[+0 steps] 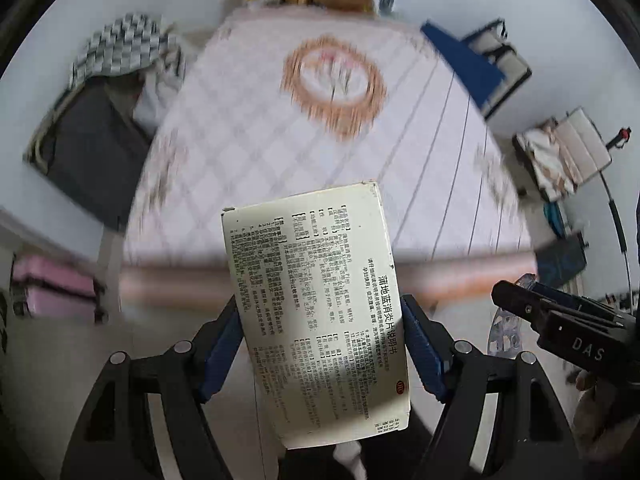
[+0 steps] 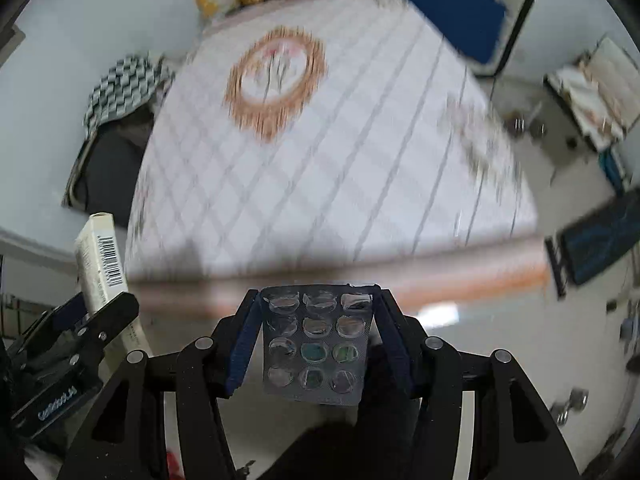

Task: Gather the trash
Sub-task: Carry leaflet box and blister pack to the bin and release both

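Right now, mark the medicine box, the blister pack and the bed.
medicine box (image 1: 320, 312): left wrist view, on its printed face between the fingers.
blister pack (image 2: 318, 340): right wrist view, on its middle blisters.
bed (image 2: 320, 168): right wrist view, on bare quilted cover.

Both wrist cams sat high, pitched steeply down over the quilted bed (image 1: 320, 140), seen from beyond its near edge. Shared: bed, checkered cloth (image 2: 120, 88), blue bag (image 2: 452, 20). Each caught the other gripper at frame edge.
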`<action>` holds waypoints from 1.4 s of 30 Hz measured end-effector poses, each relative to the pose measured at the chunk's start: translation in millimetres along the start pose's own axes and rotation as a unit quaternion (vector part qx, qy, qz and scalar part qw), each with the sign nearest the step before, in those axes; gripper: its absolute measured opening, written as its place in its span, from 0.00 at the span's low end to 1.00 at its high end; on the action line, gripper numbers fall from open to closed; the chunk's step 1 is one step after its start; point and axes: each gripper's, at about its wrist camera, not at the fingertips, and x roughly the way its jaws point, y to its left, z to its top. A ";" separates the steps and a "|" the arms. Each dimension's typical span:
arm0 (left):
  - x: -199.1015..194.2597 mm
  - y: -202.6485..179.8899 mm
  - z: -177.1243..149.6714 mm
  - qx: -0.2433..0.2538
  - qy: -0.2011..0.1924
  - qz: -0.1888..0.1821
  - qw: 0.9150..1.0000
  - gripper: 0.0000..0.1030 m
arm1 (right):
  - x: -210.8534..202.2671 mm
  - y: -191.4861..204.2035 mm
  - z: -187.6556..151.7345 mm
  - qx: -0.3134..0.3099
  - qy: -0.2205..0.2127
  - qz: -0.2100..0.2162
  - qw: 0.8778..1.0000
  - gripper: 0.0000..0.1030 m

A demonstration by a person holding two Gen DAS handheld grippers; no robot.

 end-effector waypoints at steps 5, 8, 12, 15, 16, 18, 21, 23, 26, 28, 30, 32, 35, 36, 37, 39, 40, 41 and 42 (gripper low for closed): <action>50.6 30.0 -72.2 -0.033 0.082 -0.001 0.996 0.71 | 55.5 -14.2 -90.5 0.025 0.091 0.025 0.995 0.57; 104.0 44.9 -101.3 -0.059 0.121 0.000 0.991 0.71 | 109.7 -27.0 -132.4 0.035 0.138 0.041 0.989 0.57; 200.2 63.5 -130.1 -0.087 0.164 0.007 0.983 0.71 | 196.0 -45.2 -169.8 0.046 0.174 0.046 0.983 0.57; 275.1 76.8 -145.8 -0.105 0.193 -0.004 0.976 0.71 | 270.6 -62.7 -193.3 0.062 0.197 0.054 0.977 0.58; 299.4 81.0 -151.0 -0.109 0.202 -0.008 0.973 0.72 | 295.2 -68.4 -199.2 0.068 0.203 0.058 0.975 0.58; 336.8 88.7 -159.6 -0.122 0.214 -0.012 0.969 0.72 | 342.1 -79.5 -206.4 0.083 0.213 0.069 0.971 0.58; 396.4 100.0 -177.0 -0.139 0.230 -0.032 0.963 0.73 | 406.7 -87.8 -215.0 0.088 0.223 0.076 0.968 0.58; 418.9 102.7 -188.7 -0.138 0.236 -0.035 0.961 0.74 | 440.7 -88.2 -218.7 0.090 0.231 0.082 0.965 0.58; 441.7 106.9 -205.2 -0.157 0.244 -0.046 0.956 0.97 | 481.7 -89.8 -224.4 0.093 0.244 0.088 0.961 0.58; 446.4 106.1 -211.0 -0.170 0.246 -0.058 0.952 0.99 | 497.1 -89.0 -224.5 0.087 0.247 0.089 0.961 0.59; 446.2 103.9 -214.9 -0.175 0.245 -0.052 0.952 0.99 | 508.0 -88.4 -228.3 0.092 0.256 0.107 0.956 0.66; 436.9 104.9 -216.0 -0.181 0.237 -0.049 0.953 0.99 | 512.4 -87.8 -230.2 0.102 0.256 0.128 0.953 0.90; 417.4 102.7 -212.9 -0.170 0.216 -0.024 0.961 0.99 | 502.9 -84.1 -231.1 0.089 0.249 0.128 0.956 0.97; 411.0 108.6 -210.0 -0.161 0.208 -0.011 0.965 0.99 | 497.9 -83.7 -230.4 0.078 0.243 0.121 0.959 0.97; 402.8 107.1 -207.8 -0.153 0.199 0.000 0.968 0.99 | 490.9 -81.9 -229.4 0.064 0.236 0.111 0.963 0.97; 385.7 107.5 -206.5 -0.138 0.180 0.026 0.974 0.99 | 474.5 -77.8 -227.8 0.033 0.219 0.081 0.972 0.97; 376.0 111.4 -206.3 -0.129 0.172 0.038 0.976 0.99 | 464.8 -75.7 -227.2 0.018 0.210 0.066 0.975 0.97; 364.1 109.5 -206.3 -0.121 0.164 0.056 0.977 0.99 | 453.1 -72.1 -226.7 0.000 0.197 0.046 0.979 0.97; 358.0 111.4 -206.6 -0.116 0.161 0.064 0.978 0.99 | 443.8 -70.0 -226.2 -0.014 0.188 0.028 0.982 0.97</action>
